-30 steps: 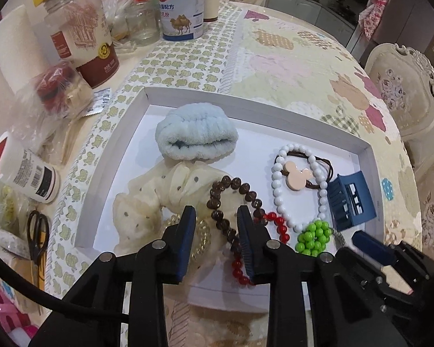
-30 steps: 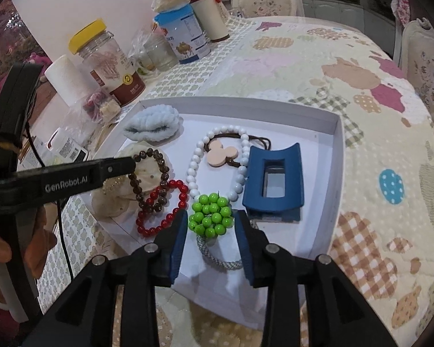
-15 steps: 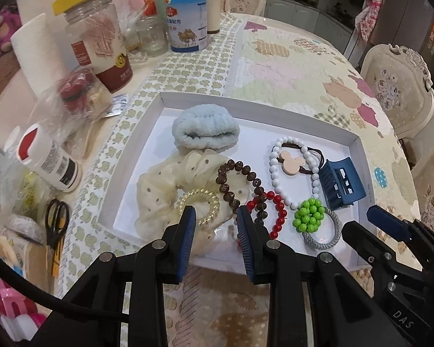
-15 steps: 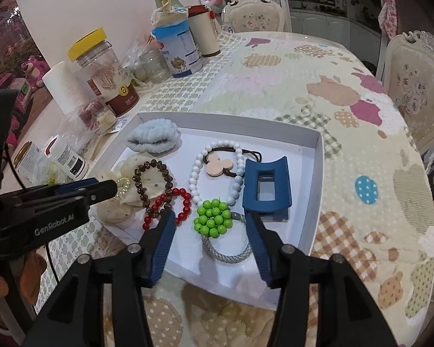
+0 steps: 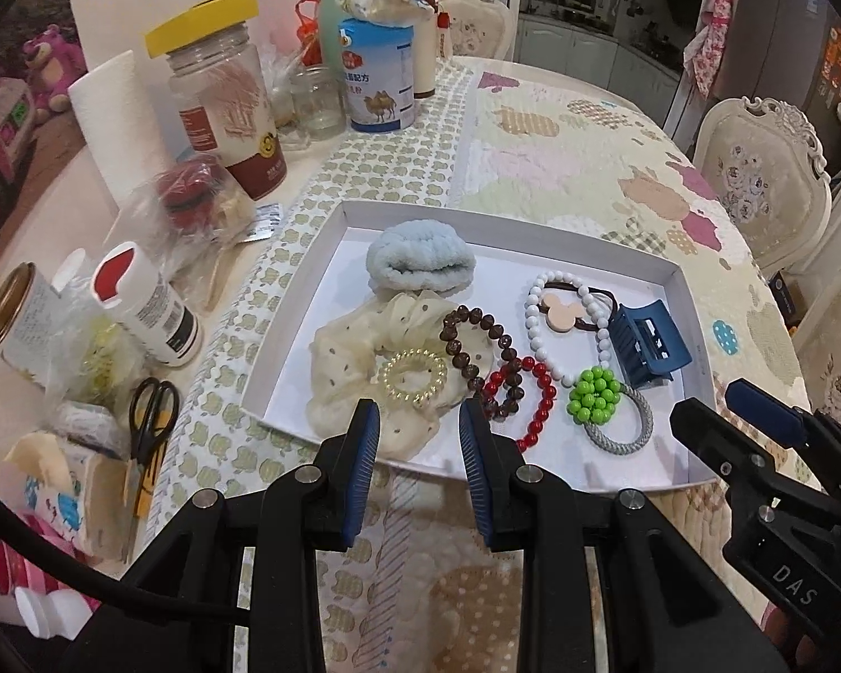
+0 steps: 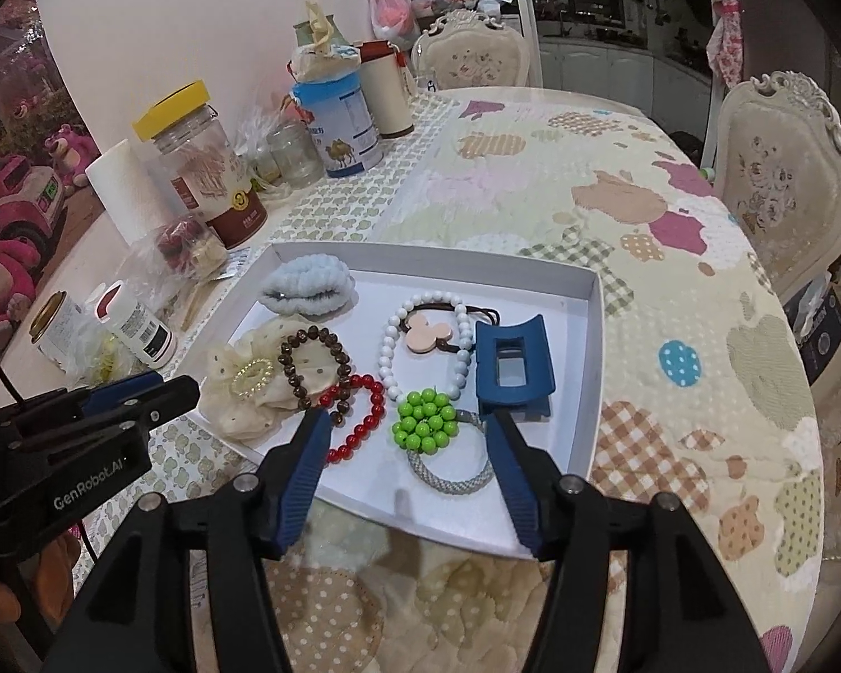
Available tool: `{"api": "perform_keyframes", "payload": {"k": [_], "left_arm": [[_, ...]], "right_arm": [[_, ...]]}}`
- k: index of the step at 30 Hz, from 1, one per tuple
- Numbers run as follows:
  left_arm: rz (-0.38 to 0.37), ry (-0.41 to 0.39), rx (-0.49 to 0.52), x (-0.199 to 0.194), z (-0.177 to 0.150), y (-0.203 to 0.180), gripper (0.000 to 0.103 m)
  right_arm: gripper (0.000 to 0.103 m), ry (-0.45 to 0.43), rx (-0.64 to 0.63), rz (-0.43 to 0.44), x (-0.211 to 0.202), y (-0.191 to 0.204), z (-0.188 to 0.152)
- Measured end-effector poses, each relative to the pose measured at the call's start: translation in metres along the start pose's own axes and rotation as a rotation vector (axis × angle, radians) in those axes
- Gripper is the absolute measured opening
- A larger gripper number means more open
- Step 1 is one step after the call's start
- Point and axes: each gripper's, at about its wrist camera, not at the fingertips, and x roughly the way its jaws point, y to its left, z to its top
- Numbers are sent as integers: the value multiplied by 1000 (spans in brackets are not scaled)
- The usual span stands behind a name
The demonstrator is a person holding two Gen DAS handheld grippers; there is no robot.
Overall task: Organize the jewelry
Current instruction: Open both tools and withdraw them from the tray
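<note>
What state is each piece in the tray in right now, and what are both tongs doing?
Left tongs: open, empty, above the tray's near edge.
Right tongs: open, empty, framing the green bead hair tie.
White tray: lidless, flat on the table.
Blue claw clip: closed, lying flat.
Green bead hair tie: loose in the tray, ungrasped.
Red bead bracelet: overlapping the brown bead bracelet.
Yellow-lidded jar: capped, upright.

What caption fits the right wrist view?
Open right hand-held gripper hovering over green bead hair tie in white tray of jewelry.

One white tray (image 5: 510,224), three bead bracelets (image 5: 476,347), two fabric scrunchies (image 5: 420,261), three hair ties (image 5: 591,395), one blue claw clip (image 5: 647,345), two grippers (image 5: 415,420).
</note>
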Motion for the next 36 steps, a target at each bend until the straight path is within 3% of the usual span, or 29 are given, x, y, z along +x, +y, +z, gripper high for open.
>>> {"api": "perform_keyframes", "payload": {"k": [36], "left_arm": [[41, -111, 28, -67, -33, 5, 19]], "right_arm": [[62, -53, -20, -3, -50, 24, -22]]}}
